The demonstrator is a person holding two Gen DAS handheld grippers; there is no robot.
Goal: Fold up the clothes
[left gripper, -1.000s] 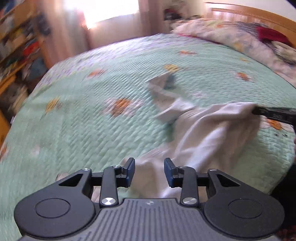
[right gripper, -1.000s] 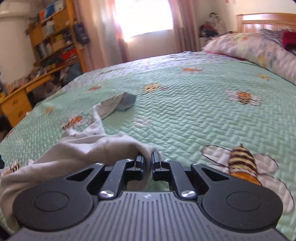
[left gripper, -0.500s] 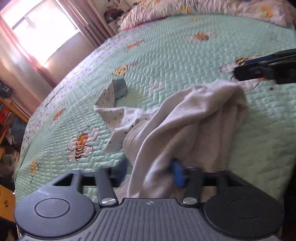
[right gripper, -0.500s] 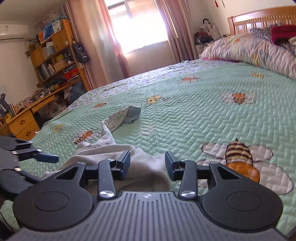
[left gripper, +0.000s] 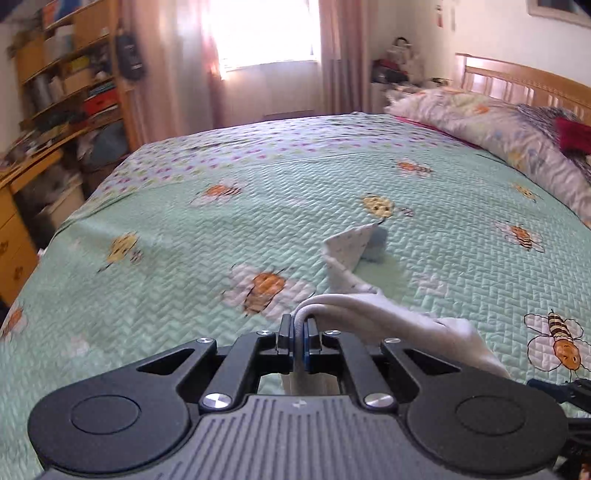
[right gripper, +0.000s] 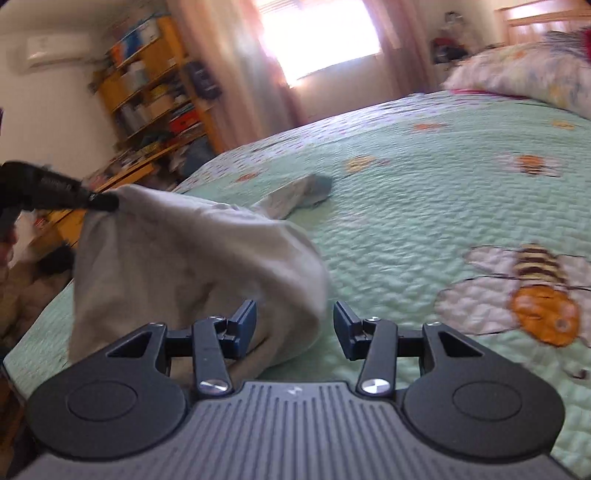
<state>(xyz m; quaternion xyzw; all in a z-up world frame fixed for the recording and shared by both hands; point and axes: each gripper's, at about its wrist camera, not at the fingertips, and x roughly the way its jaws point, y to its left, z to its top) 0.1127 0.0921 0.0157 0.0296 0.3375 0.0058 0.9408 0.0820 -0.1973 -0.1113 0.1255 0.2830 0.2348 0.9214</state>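
left gripper [left gripper: 298, 338] pinches the white garment [right gripper: 192, 258] by an edge, lifting it off the bed [left gripper: 184, 229]; right gripper [right gripper: 294, 325] spread, pads clear of the cloth

A garment [left gripper: 388, 314] lies on the bed [left gripper: 184, 229], near its front edge. One corner is pinched in the left tool [left gripper: 298, 338] and raised off the cover; the rest trails toward the middle of the bed. The right tool [right gripper: 293, 325] sits just beside the garment, jaws apart, with cloth between them. Pillows [left gripper: 498, 125] lie at the right, before the headboard [left gripper: 517, 81]. Shelves [left gripper: 66, 85] stand beyond the bed's left side, a window [left gripper: 266, 33] behind it.
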